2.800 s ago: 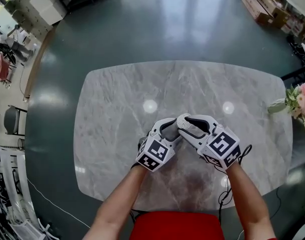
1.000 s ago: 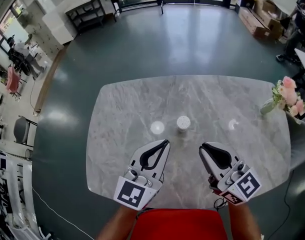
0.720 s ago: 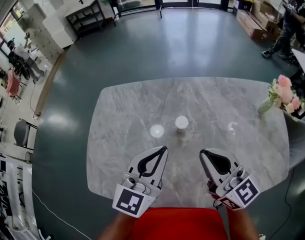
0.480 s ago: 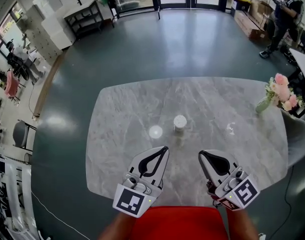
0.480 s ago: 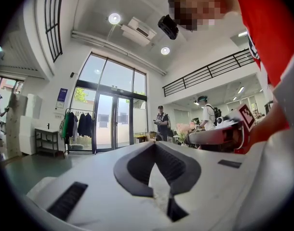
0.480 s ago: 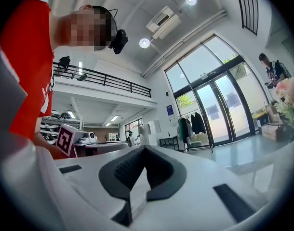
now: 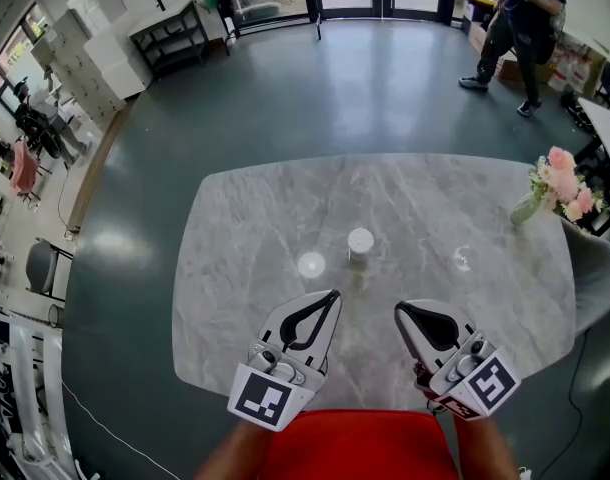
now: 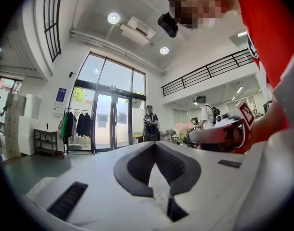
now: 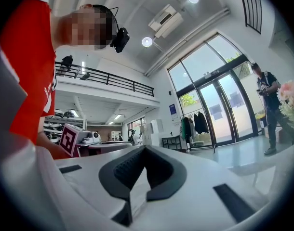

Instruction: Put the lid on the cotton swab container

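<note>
The cotton swab container [image 7: 360,243] is a small white cylinder with a white top, standing alone at the middle of the grey marble table [image 7: 245,218]. My left gripper [image 7: 333,294] hovers over the table's near edge, shut and empty, well short of the container and left of it. To its right my right gripper [image 7: 398,310] is likewise shut with nothing in it. The left gripper view has the shut jaws [image 8: 154,146] pointing level across the room, as does the right gripper view [image 9: 144,150]. Neither gripper view shows the container.
A vase of pink flowers [image 7: 553,186] stands at the table's right edge. On the floor beyond the table's far right corner stands a person [image 7: 520,18]. Two bright lamp reflections [image 7: 311,264] lie on the tabletop beside the container.
Earlier both grippers were pressed together over the table's middle. They have since parted and drawn back to the near edge, leaving the container standing free. A person has walked into view at far right.
</note>
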Tool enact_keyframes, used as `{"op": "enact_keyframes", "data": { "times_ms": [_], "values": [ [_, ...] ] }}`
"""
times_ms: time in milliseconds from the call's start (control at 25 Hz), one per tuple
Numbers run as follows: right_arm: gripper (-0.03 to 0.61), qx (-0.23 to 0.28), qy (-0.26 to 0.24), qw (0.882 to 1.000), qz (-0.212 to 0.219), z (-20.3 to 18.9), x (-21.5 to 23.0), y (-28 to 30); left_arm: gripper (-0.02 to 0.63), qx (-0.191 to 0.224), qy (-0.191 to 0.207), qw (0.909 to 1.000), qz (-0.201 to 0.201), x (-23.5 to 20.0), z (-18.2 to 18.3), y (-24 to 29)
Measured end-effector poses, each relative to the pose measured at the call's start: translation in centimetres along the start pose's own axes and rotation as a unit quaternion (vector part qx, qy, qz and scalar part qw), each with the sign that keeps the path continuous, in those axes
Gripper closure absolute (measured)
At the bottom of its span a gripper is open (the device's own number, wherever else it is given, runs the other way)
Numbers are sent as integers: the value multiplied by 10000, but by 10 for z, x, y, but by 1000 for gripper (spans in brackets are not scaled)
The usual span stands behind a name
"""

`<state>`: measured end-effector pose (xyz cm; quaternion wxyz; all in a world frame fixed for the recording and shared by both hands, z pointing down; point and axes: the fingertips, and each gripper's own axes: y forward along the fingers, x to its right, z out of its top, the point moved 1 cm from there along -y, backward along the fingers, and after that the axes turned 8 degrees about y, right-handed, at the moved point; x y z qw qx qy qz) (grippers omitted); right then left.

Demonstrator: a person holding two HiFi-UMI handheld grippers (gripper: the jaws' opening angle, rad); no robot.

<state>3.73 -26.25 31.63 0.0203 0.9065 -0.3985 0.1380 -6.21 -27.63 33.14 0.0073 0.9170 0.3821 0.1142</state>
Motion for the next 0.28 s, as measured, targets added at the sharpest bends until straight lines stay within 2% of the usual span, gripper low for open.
{"op": "enact_keyframes", "data": {
  "times_ms": [280],
  "values": [
    [561, -39, -16, 10000, 65, 1, 1, 3, 597, -12, -51, 10000, -18, 1, 0, 4]
  ]
}}
